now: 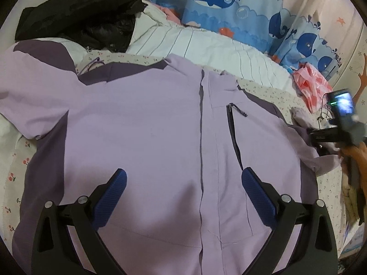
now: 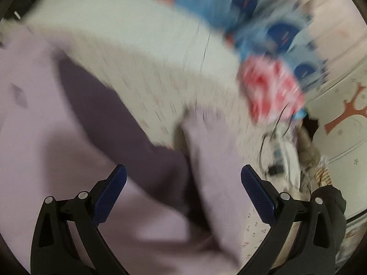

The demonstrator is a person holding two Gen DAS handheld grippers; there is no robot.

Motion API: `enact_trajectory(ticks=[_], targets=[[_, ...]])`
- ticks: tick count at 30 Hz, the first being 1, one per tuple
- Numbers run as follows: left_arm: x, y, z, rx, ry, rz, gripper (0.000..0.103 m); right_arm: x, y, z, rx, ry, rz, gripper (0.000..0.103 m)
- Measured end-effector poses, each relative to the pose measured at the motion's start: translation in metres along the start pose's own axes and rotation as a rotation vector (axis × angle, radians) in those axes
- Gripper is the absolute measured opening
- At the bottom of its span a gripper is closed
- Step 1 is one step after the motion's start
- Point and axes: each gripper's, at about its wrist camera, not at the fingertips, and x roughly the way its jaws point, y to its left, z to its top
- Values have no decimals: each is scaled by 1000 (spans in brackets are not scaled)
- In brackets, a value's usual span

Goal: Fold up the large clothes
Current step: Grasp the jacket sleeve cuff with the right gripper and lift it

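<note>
One bed (image 1: 270,91), covered with a pale sheet printed with small red flowers, carries everything here, and most of its near surface lies under a large lilac jacket with dark purple side and shoulder panels (image 1: 142,123), spread front-up with its closed centre placket running away from the left wrist camera. Beyond the jacket's collar sits a white quilt with thin grey stripes (image 1: 206,43), and behind that a light-blue fabric printed with navy whales (image 1: 229,4) stands against the far side. A crumpled black garment (image 1: 78,16) rests on the quilt at the far left, just beyond the jacket's left shoulder. The jacket's right sleeve (image 2: 213,160) trails off to the side over the sheet; the right wrist view is badly motion-blurred, so its folds cannot be made out. Near the far right edge of the bed lies a crinkled pink-and-red plastic bag (image 1: 309,84). A dark zipped chest pocket (image 1: 234,126) runs down the jacket's right front. The left hand-held gripper (image 1: 183,181) hovers over the lower front with its blue-padded fingers spread wide and nothing between them. The right hand-held gripper (image 2: 183,176) is likewise wide apart and empty, above the sleeve; in the left view it appears blurred at the right edge.
</note>
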Motion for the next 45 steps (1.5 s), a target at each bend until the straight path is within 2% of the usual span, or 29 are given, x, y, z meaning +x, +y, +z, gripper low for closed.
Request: enact_trajectory(ticks=[1,2,3,4,5,6,7,9,10,12,14,16,18,19,23,25,26,27,29,30,31,32,33,35,38,39,41,43,45], targets=[[2,0,0,2,3,4,96,34,-5,0,-33,88,-6,96],[3,0,0,5,5,8,96,56,-13,-4,-26,135,24,96],[6,0,1,9,8,17,96,68,-33,-9,68,146,98,96],[8,0,1,11,11,23,96,72,-57,-16,182,121,113,92],[10,1,0,10,17,25,96,72,-83,-26,308,81,104,69],[11,1,-1,9,22,22,96,70,-122,-44,497,33,136,64],[13,1,-1,6,32,14,96,72,-152,-69,661,5,192,64],[15,2,-3,1,45,0,96,73,-196,-117,906,-32,261,56],[15,1,-4,1,47,-3,96,76,-216,-153,1050,-55,291,56],[15,1,-3,1,45,0,96,81,-232,-207,1174,-83,326,56],[14,1,-3,1,42,3,96,83,-236,-242,1246,-92,389,57],[13,2,-4,-5,40,4,96,87,-230,-267,1296,-116,548,60],[13,2,-5,-6,43,6,96,100,-226,-285,1361,-138,700,78],[13,2,-5,-6,44,8,96,104,-225,-288,1378,-142,739,80],[14,3,-4,-4,44,14,96,98,-225,-284,1438,-218,800,81],[15,4,-4,-3,44,17,96,90,-229,-283,1490,-265,827,87],[15,4,-4,-6,45,18,96,85,-228,-284,1492,-248,797,93],[15,5,-4,-8,46,16,96,86,-229,-281,1497,-226,771,94],[16,4,-4,-8,51,10,96,95,-231,-284,1551,-208,780,93],[16,4,-4,-5,53,8,96,103,-233,-283,1571,-192,787,77],[16,3,-4,-3,53,8,96,107,-233,-286,1572,-204,808,56],[16,3,-4,-1,52,8,96,112,-234,-285,1569,-196,833,23],[15,4,-4,-2,51,8,96,110,-237,-281,1559,-215,826,14],[12,6,-3,-3,46,8,96,91,-247,-264,1481,-295,782,10],[7,11,-2,-13,33,12,96,42,-264,-251,1415,-509,788,10],[4,14,-1,-22,30,12,96,18,-272,-251,1398,-607,791,9],[-2,20,0,-41,21,6,96,-11,-282,-257,1397,-719,809,9],[-8,25,2,-62,8,-3,96,-31,-285,-267,1415,-787,826,9],[-15,33,3,-90,-1,-26,96,-36,-281,-275,1423,-797,815,9]])
